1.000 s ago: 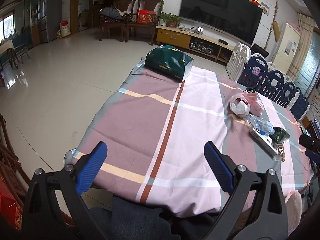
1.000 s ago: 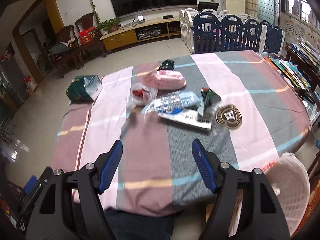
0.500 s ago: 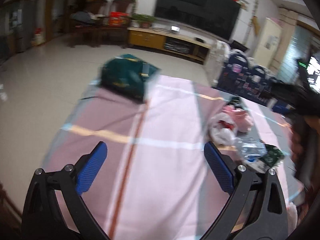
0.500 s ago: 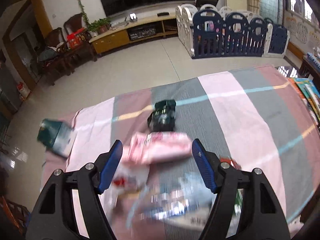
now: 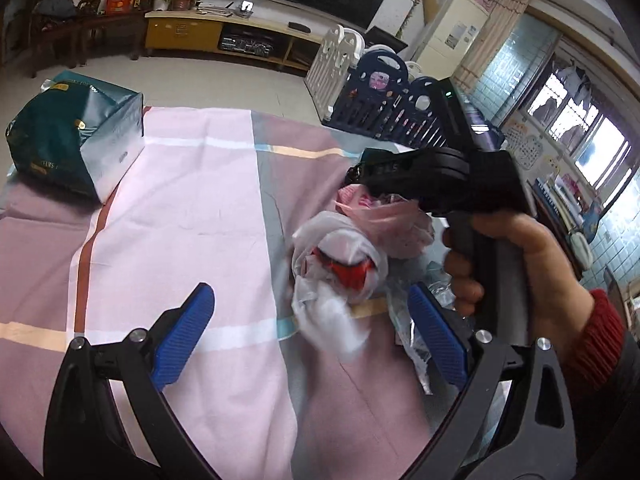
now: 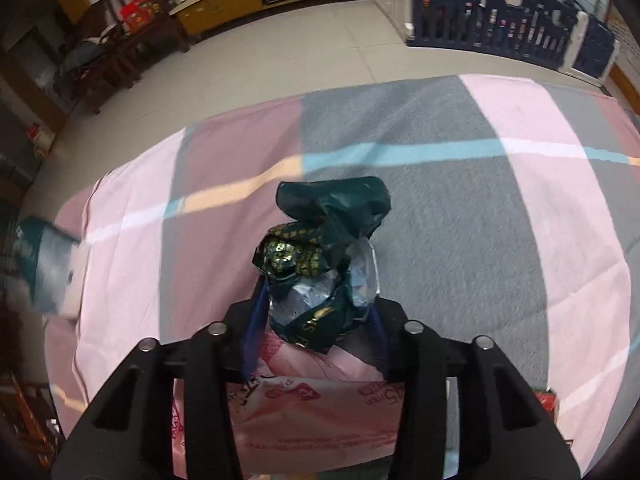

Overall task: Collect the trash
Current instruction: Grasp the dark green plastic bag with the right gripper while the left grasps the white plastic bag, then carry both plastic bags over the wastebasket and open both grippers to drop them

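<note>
My right gripper (image 6: 316, 328) is shut on a crumpled dark green wrapper (image 6: 320, 256) with gold print and a silver lining. Below it lies a pink printed packet (image 6: 312, 412). My left gripper (image 5: 308, 332) is open, and a crumpled white plastic bag with red inside (image 5: 340, 268) sits between its blue pads (image 5: 180, 336). The right gripper's black body (image 5: 444, 184) and the hand that holds it show just beyond that bag, above the pink packet (image 5: 392, 216).
A dark green and silver bag (image 5: 76, 136) lies at the far left of the checked tablecloth (image 5: 192, 208). Clear crumpled plastic (image 5: 412, 332) lies by my left gripper's right pad. A TV cabinet and a blue and white play fence stand beyond the table.
Both grippers moved forward over the table to the trash pile. My right gripper shut on the green wrapper. My left gripper now brackets the white bag.
</note>
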The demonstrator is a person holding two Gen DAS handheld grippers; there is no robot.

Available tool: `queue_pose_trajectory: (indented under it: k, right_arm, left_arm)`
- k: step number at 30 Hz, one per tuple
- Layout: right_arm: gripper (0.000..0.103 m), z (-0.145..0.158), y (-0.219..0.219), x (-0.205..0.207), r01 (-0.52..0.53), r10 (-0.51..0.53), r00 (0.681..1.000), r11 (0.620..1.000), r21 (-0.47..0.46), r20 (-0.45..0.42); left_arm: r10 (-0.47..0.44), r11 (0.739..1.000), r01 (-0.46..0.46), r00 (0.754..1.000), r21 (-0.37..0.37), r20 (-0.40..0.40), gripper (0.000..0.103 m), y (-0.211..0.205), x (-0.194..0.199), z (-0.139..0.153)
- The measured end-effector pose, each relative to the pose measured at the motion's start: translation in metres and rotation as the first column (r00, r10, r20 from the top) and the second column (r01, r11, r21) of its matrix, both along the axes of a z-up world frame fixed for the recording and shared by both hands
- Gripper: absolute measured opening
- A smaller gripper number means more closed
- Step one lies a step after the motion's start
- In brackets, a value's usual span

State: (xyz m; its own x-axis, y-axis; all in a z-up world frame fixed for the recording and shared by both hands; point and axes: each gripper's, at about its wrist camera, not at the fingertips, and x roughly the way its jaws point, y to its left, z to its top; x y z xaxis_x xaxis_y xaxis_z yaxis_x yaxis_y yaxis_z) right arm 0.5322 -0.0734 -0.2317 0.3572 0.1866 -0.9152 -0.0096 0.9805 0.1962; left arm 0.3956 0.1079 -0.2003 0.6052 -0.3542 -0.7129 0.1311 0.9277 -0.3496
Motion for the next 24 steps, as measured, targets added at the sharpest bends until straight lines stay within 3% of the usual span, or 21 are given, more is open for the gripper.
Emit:
queue_pose_trajectory:
  k: [2,6,9,13,16,18,19,21,24]
  right_arm:
    - [0.042,0.000,0.004,-0.017,-0.021,0.022,0.999,0.998,0.058,-0.030]
    - [0.042,0.004,0.019,-0.052,-0.108,0.118,0.991,0.985,0.137,-0.065]
    - [0.042,0.038,0.008,-0.067,-0.086,0.076,0.995,0.982,0.170,0.064]
    - [0.042,0.099,-0.014,-0.102,-0.046,-0.002,0.965,0.983,0.180,0.260]
    - [0.042,0.126,-0.027,-0.134,-0.044,-0.020,0.946,0.981,0.190,0.323]
    - [0.042,0.138,-0.034,-0.166,-0.037,-0.035,0.934,0.980,0.195,0.355]
    - [0.042,0.141,-0.039,-0.180,-0.025,-0.051,0.929,0.979,0.200,0.367]
    - [0.042,0.145,-0.047,-0.215,0.004,-0.089,0.922,0.975,0.221,0.376]
    - [0.042,0.148,-0.050,-0.261,0.045,-0.126,0.920,0.975,0.218,0.370]
  left_arm:
    - [-0.011,1.000,0.011,1.000,0.028,-0.009,0.095,-0.004,-0.001,-0.003]
    - [-0.056,0.998,0.056,0.998,0.011,-0.026,0.095,-0.001,-0.011,-0.004]
    - [-0.062,0.997,0.063,0.998,0.042,-0.021,0.095,0.000,-0.013,-0.007]
    - [-0.058,0.997,0.059,0.998,0.043,-0.028,0.095,-0.006,-0.002,-0.013]
    - [-0.102,0.990,0.104,0.995,0.093,-0.019,0.094,-0.020,0.002,-0.017]
    - [-0.148,0.983,0.151,0.988,0.100,-0.035,0.039,-0.024,0.005,-0.022]
    - [-0.154,0.986,0.157,0.987,0.057,-0.051,0.027,-0.021,0.004,-0.022]
    - [-0.123,0.992,0.124,0.992,0.013,-0.034,0.024,-0.011,-0.005,-0.016]
    - [-0.054,0.997,0.053,0.998,0.048,0.023,0.022,0.003,-0.042,0.006]
